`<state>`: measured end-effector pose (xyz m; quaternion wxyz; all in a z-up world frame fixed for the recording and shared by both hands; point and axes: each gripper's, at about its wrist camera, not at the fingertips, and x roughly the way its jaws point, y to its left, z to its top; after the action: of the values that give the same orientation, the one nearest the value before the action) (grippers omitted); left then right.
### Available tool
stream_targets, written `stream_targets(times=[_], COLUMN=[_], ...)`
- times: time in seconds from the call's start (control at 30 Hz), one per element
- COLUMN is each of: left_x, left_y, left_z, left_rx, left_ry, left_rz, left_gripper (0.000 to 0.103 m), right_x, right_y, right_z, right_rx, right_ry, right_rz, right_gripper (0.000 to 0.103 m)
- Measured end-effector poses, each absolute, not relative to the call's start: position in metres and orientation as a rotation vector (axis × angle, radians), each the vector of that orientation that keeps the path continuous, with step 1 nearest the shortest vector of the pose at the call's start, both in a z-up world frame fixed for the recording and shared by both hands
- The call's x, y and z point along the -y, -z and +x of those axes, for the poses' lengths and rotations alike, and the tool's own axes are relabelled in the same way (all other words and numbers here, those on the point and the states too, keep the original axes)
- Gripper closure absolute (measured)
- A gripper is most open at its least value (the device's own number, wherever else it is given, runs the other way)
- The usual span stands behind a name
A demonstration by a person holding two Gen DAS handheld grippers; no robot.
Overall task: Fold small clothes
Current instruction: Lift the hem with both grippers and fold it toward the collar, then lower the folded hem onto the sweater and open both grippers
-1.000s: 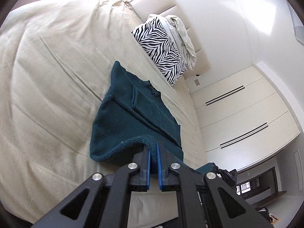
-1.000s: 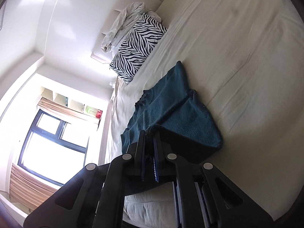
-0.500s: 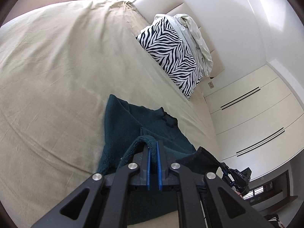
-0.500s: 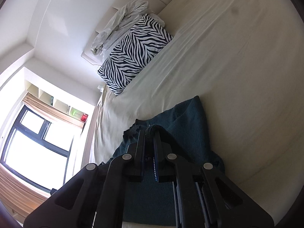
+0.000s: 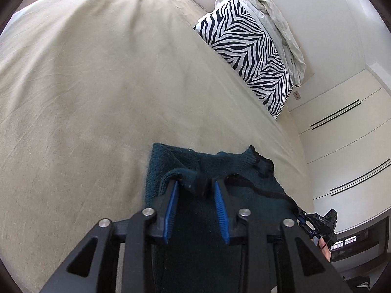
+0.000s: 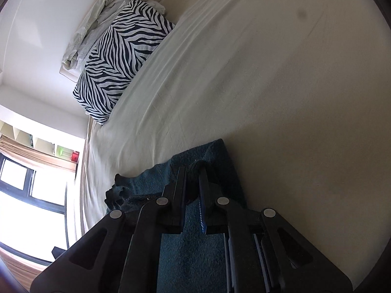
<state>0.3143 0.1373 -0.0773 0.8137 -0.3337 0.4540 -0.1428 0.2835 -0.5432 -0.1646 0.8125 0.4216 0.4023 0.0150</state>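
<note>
A small dark teal knit garment [image 5: 227, 166] lies folded over on itself on the beige bed sheet [image 5: 97, 85]. My left gripper [image 5: 196, 183] is open, its blue pads apart over the folded edge, with a bunch of cloth between them. In the right wrist view my right gripper [image 6: 193, 171] is shut on a fold of the same garment [image 6: 215, 153], low over the bed. The right gripper also shows at the edge of the left wrist view [image 5: 317, 222].
A zebra-print pillow [image 5: 251, 56] and crumpled white bedding [image 5: 278, 24] lie against the headboard. White wardrobe doors [image 5: 347, 146] stand beyond the bed. A bright window [image 6: 29, 195] is on the other side. The sheet [image 6: 268, 73] stretches wide ahead.
Both grippers carried the garment's near edge forward over the rest, folding it. The left gripper has now opened and released the cloth; the right one stays shut.
</note>
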Motion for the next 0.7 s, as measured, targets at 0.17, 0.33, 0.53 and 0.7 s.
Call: stream_targets(times=[0.17, 0.33, 0.53, 0.7], left_x=[-0.153, -0.155, -0.147, -0.143], left_y=[0.063, 0.044, 0.050, 0.065], left_z=[0.291, 0.260, 0.225, 0.201], left_rx=[-0.900, -0.846, -0.856, -0.886], left_ry=[0.271, 0.266, 0.251, 0.251], left_rz=[-0.714, -0.647, -0.610, -0.601], left_gripper=[0.034, 0.034, 0.034, 0.034], right_x=[0.546, 0.546, 0.540, 0.528], right_y=[0.160, 0.144, 0.133, 0.135], right_z=[0.269, 0.235, 0.204, 0.173], right_rx=[-0.837, -0.837, -0.824, -0.866], right_ry=[-0.039, 0.007, 0.046, 0.035], right_rz=[0.859, 0.774, 0.676, 0.575], right_gripper=[0.083, 0.079, 0.060, 0.060])
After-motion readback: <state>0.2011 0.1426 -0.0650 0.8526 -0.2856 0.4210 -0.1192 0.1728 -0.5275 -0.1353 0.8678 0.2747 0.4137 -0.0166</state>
